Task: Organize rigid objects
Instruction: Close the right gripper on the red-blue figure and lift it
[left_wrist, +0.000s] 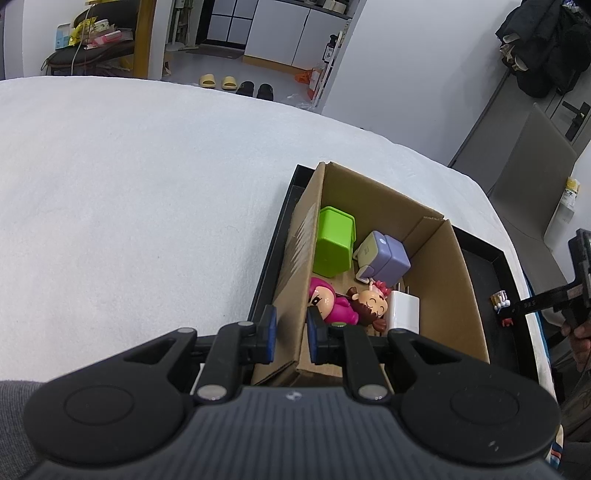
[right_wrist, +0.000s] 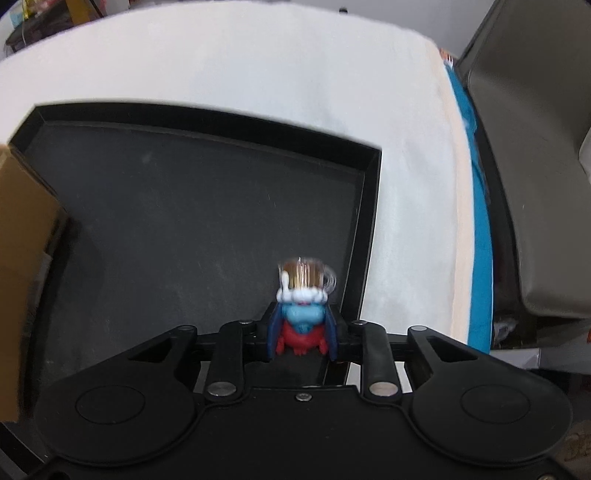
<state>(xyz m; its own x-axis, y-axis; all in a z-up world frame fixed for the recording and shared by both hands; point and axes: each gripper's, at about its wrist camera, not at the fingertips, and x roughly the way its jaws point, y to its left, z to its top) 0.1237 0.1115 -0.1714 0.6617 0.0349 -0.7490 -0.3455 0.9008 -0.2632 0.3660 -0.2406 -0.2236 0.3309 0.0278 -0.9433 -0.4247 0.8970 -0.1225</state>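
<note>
My left gripper (left_wrist: 291, 332) is shut on the left wall of an open cardboard box (left_wrist: 447, 280) that stands in a black tray (left_wrist: 484, 258). Inside the box lie a green toy bin (left_wrist: 334, 243), a purple cube (left_wrist: 386, 258), a pink doll (left_wrist: 328, 302), a brown-haired doll (left_wrist: 371, 306) and a white charger (left_wrist: 402, 310). My right gripper (right_wrist: 303, 332) is shut on a small blue and red figurine (right_wrist: 303, 317) with a beer mug on its head. It hangs over the tray's (right_wrist: 369, 206) near right corner; the box (right_wrist: 22, 240) is at the left.
The tray rests on a table covered with a white cloth (left_wrist: 129, 184). A grey chair (right_wrist: 535, 184) stands close to the table's right side, past a blue strip of cloth (right_wrist: 478, 240). A person's hand (left_wrist: 580, 332) holds the right gripper (left_wrist: 511, 312).
</note>
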